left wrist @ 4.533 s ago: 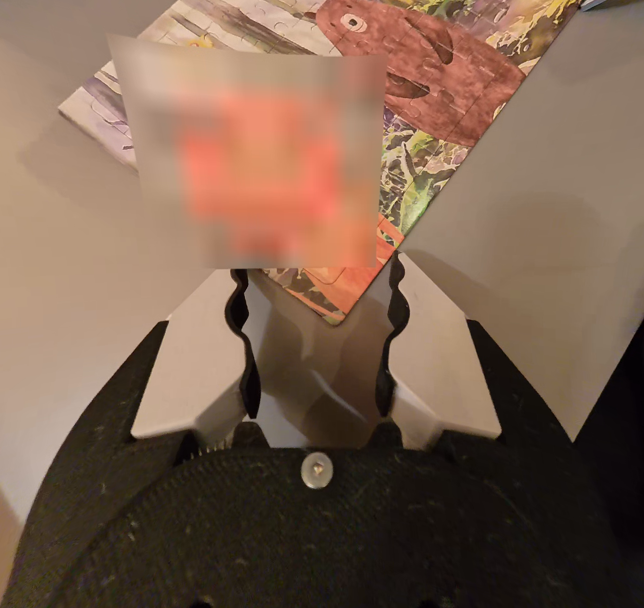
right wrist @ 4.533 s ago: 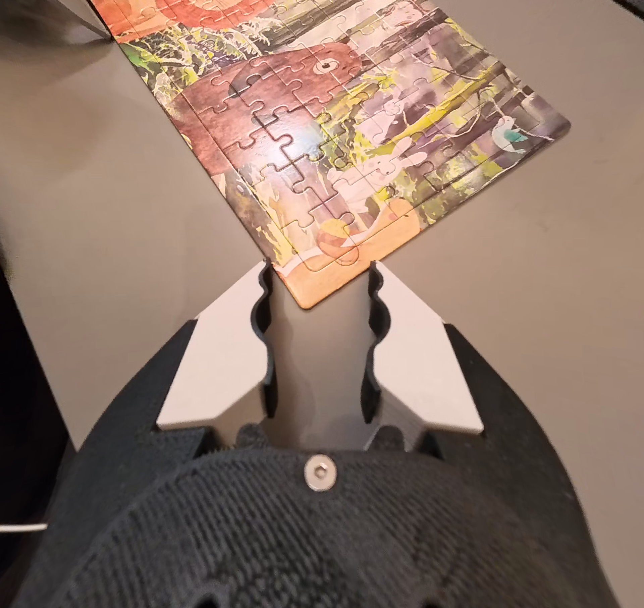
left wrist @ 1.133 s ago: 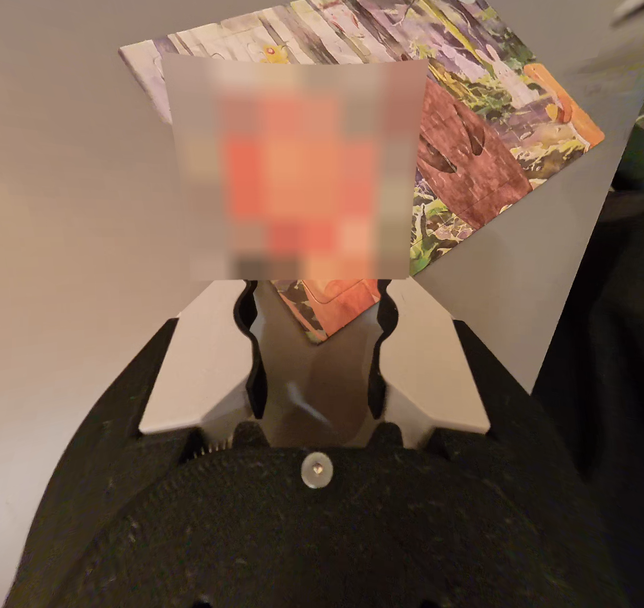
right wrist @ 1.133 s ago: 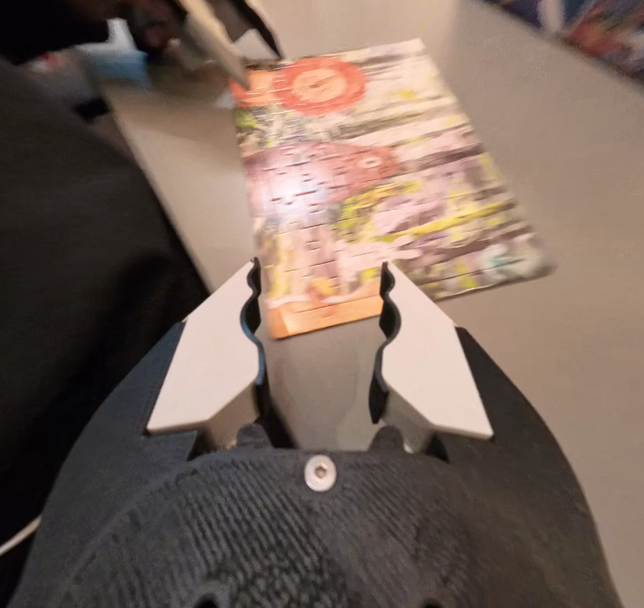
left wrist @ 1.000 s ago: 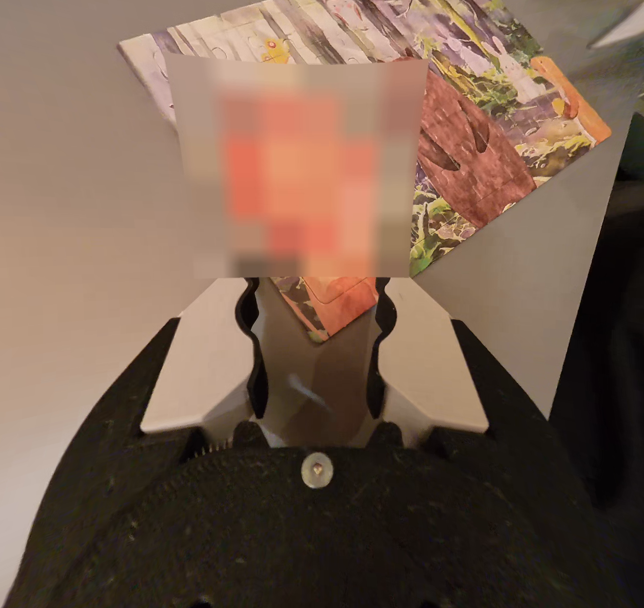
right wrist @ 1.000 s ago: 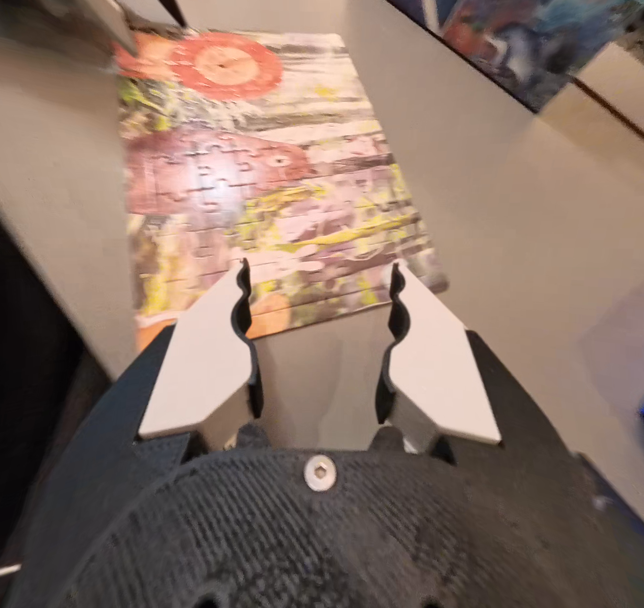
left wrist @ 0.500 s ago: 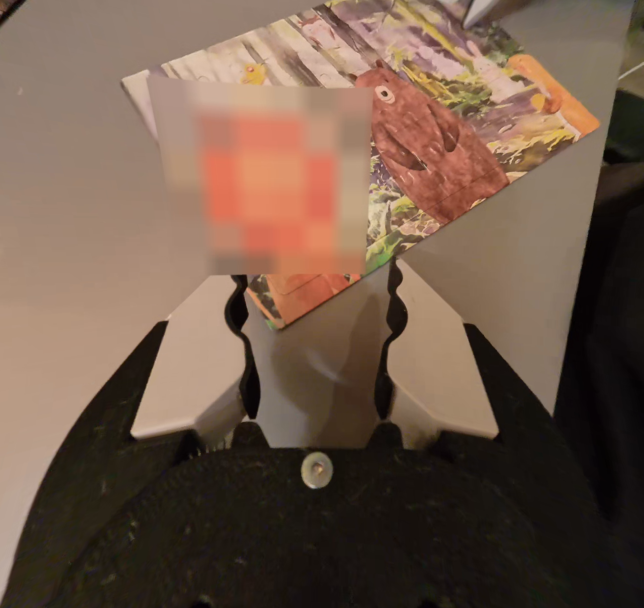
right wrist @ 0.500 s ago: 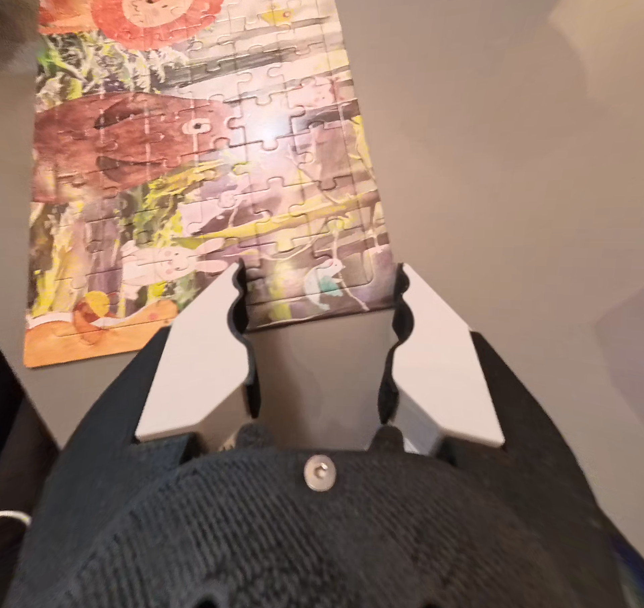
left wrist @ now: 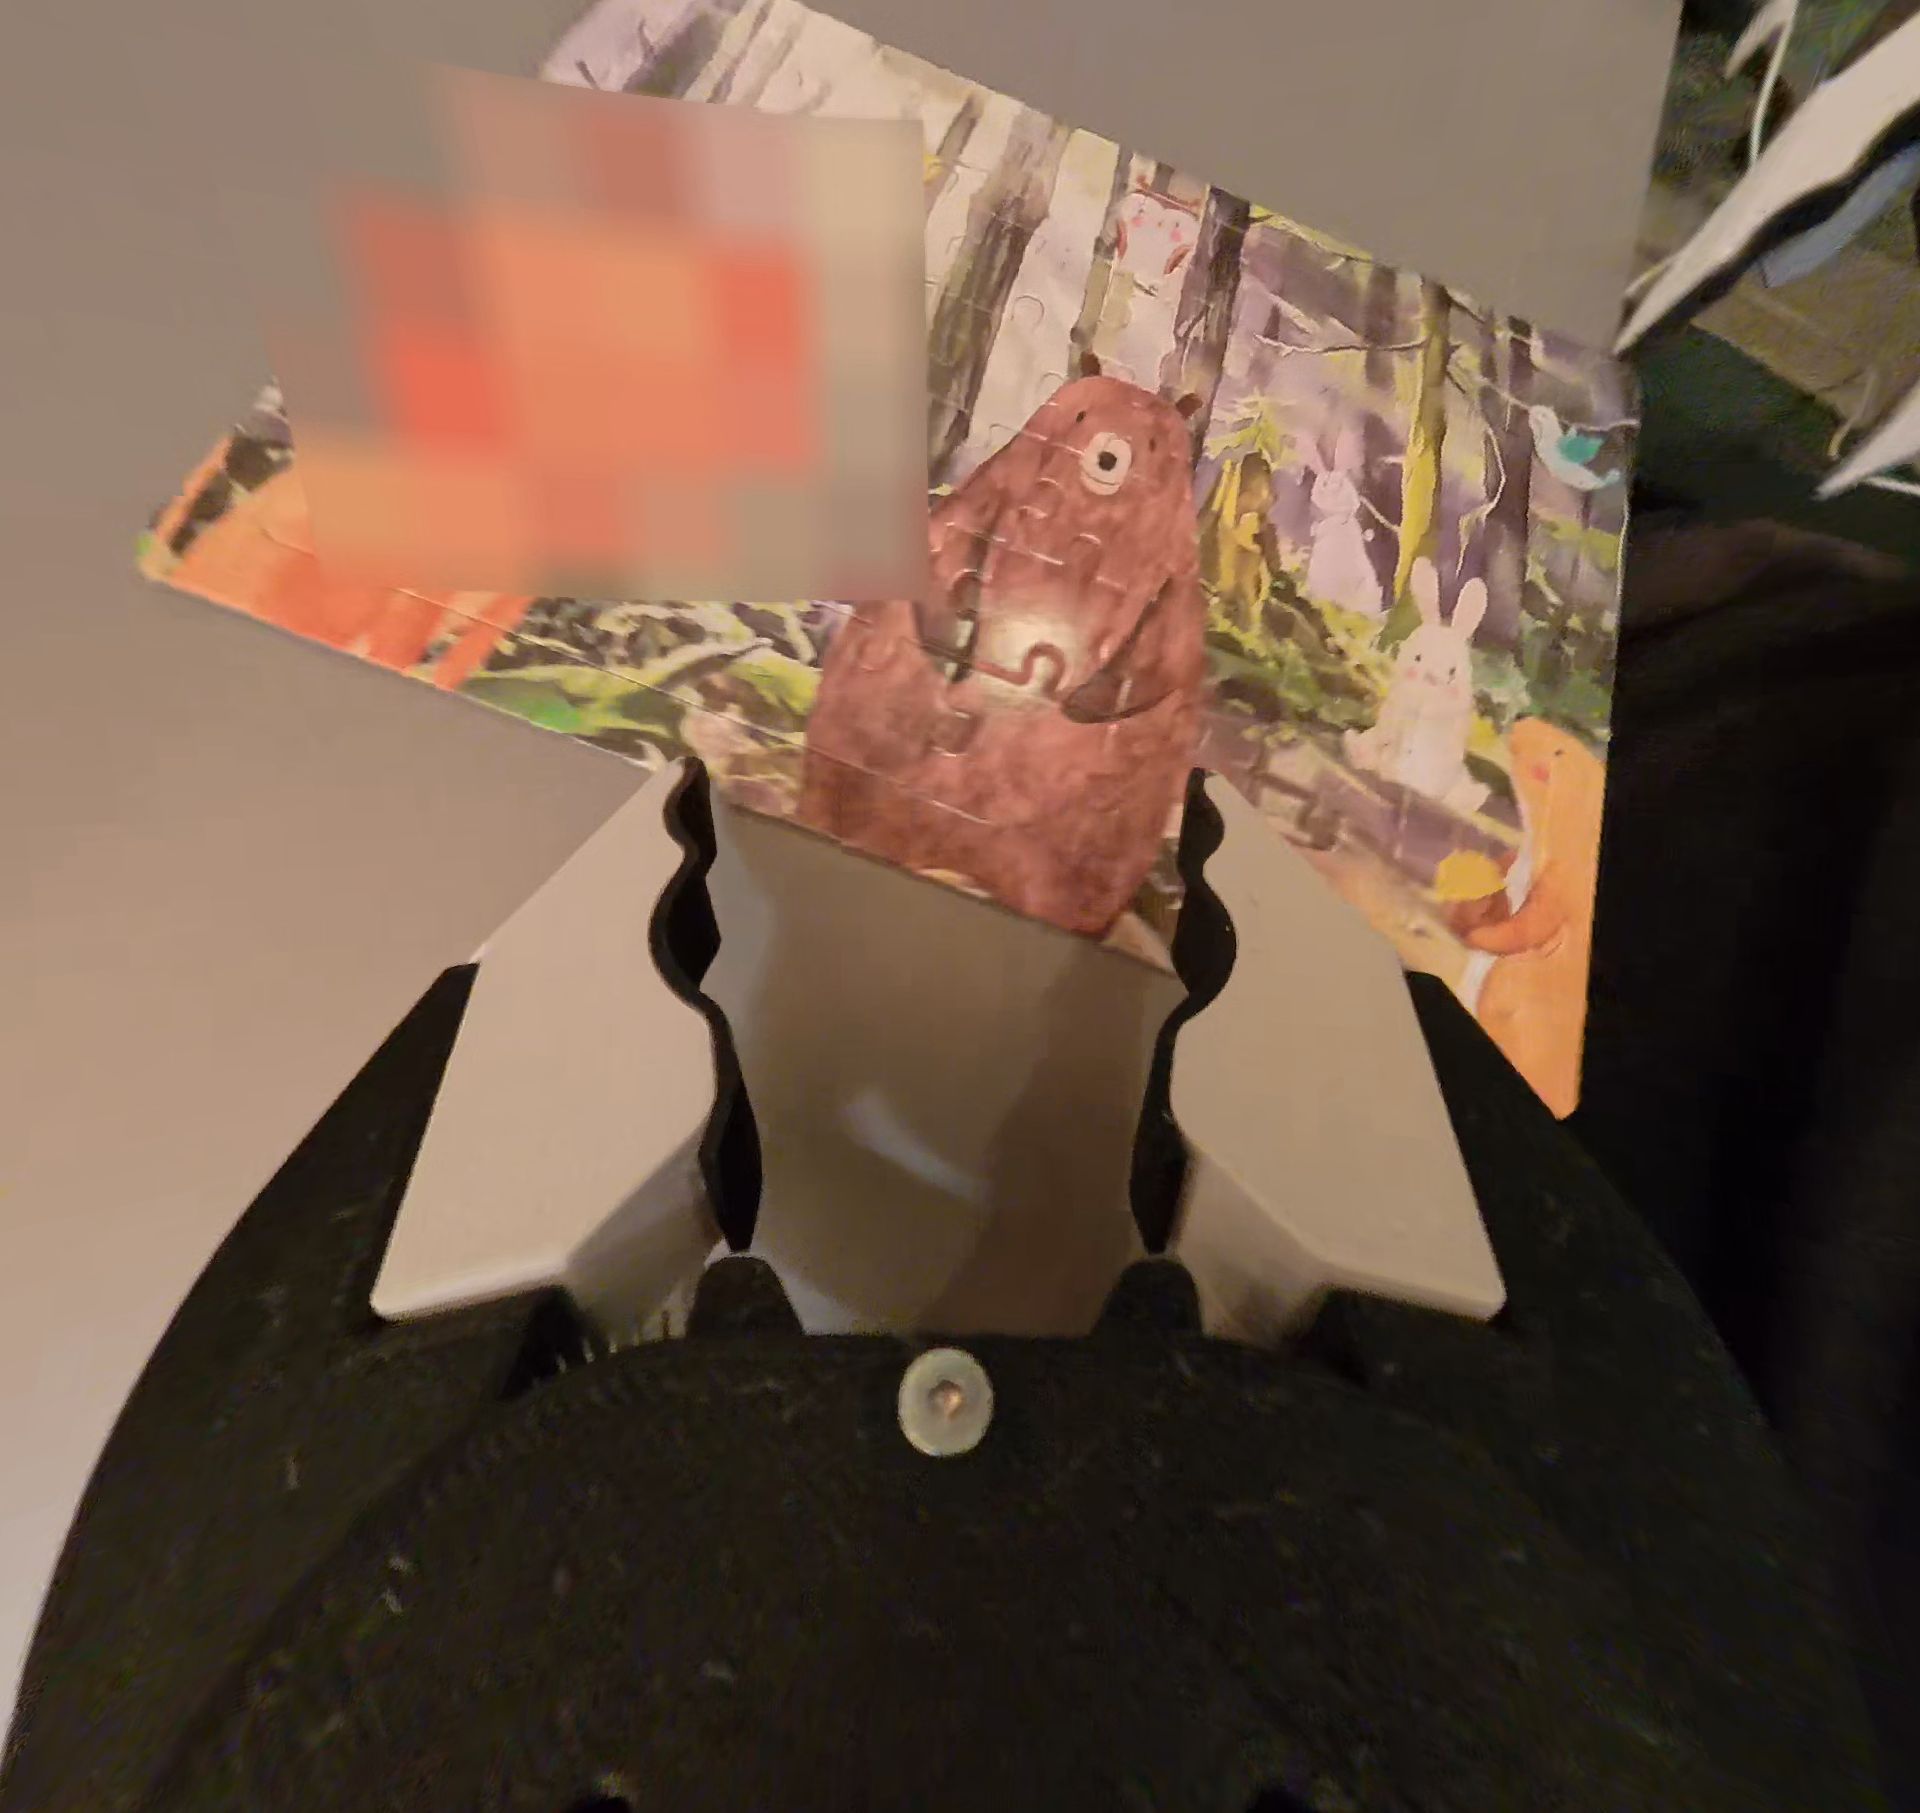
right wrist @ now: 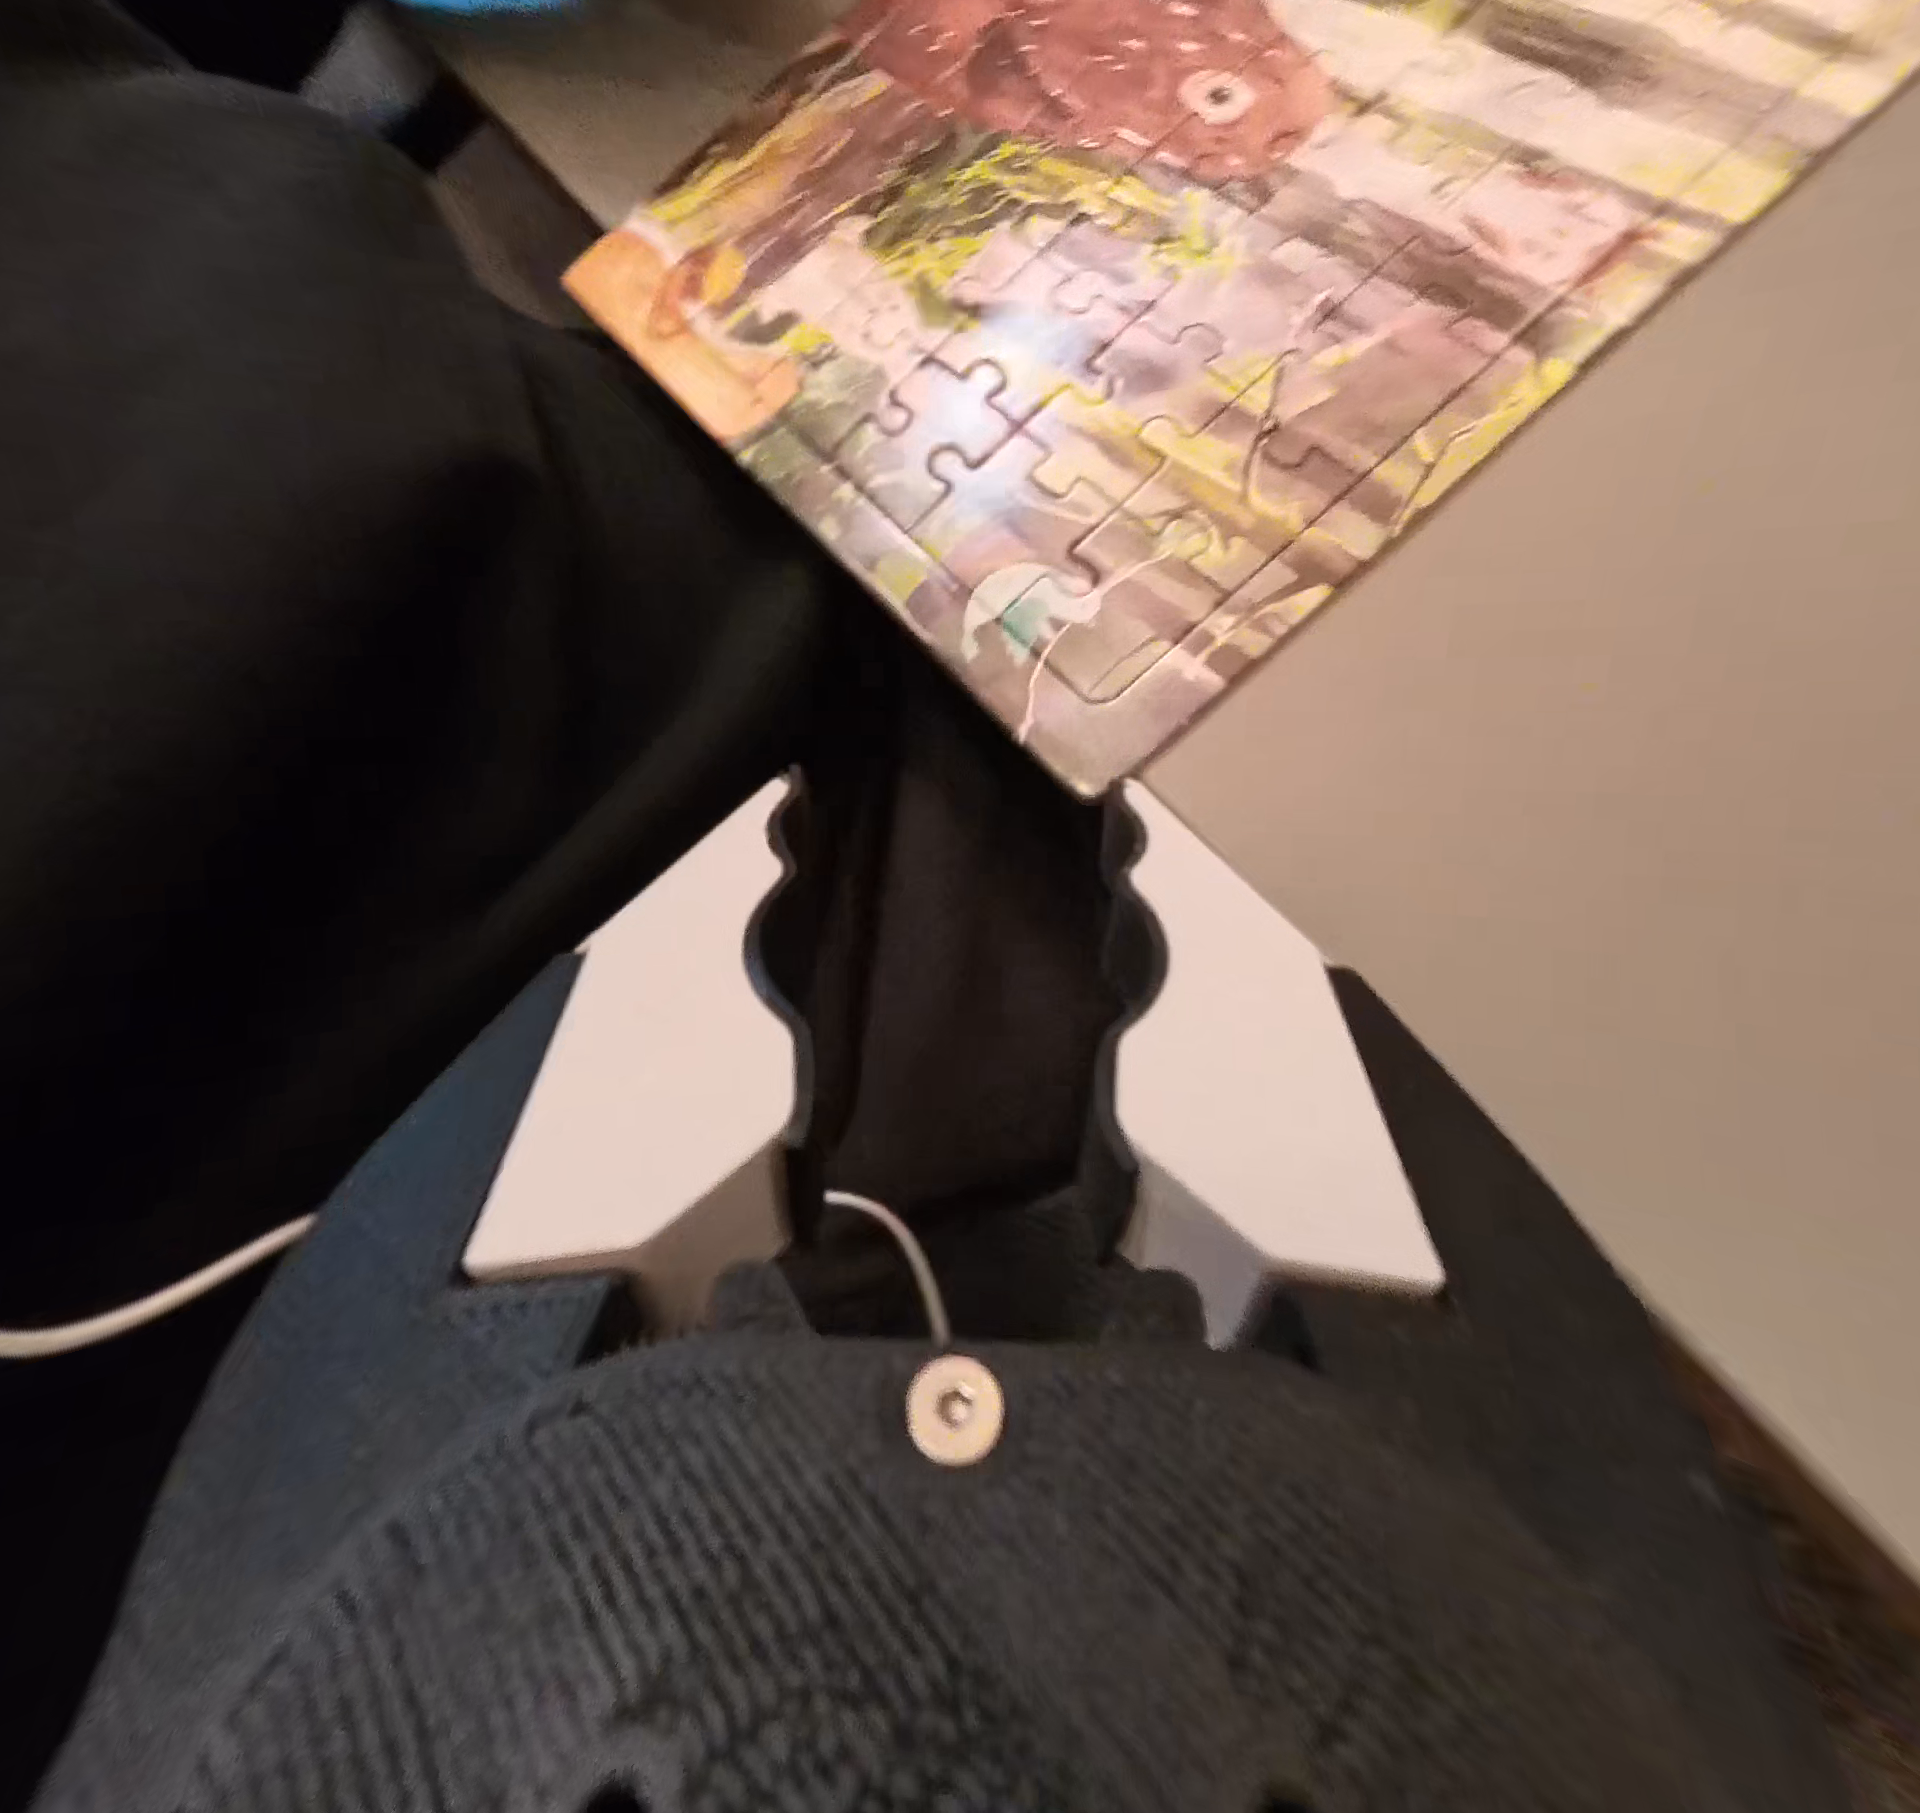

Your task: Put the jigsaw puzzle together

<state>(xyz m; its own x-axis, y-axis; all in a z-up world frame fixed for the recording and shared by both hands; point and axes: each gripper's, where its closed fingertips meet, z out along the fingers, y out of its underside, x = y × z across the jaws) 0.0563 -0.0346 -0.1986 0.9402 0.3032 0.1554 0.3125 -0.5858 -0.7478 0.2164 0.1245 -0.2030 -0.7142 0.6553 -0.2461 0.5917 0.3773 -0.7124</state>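
Where it lay: though it looked finished, the puzzle (left wrist: 1299,475) sat flat on the grey table (left wrist: 260,880), one corner jutting past the edge.
Left tongs (left wrist: 940,880): my jaws stood wide apart, holding nothing.
Right tongs (right wrist: 951,880): likewise parted and empty, off the table's edge.
Handling: I judged it light, thin and floppy at its seams; better slid flat than pinched.
Around: dark clothing (right wrist: 312,516) and a white cable (right wrist: 135,1316) crowded the edge.
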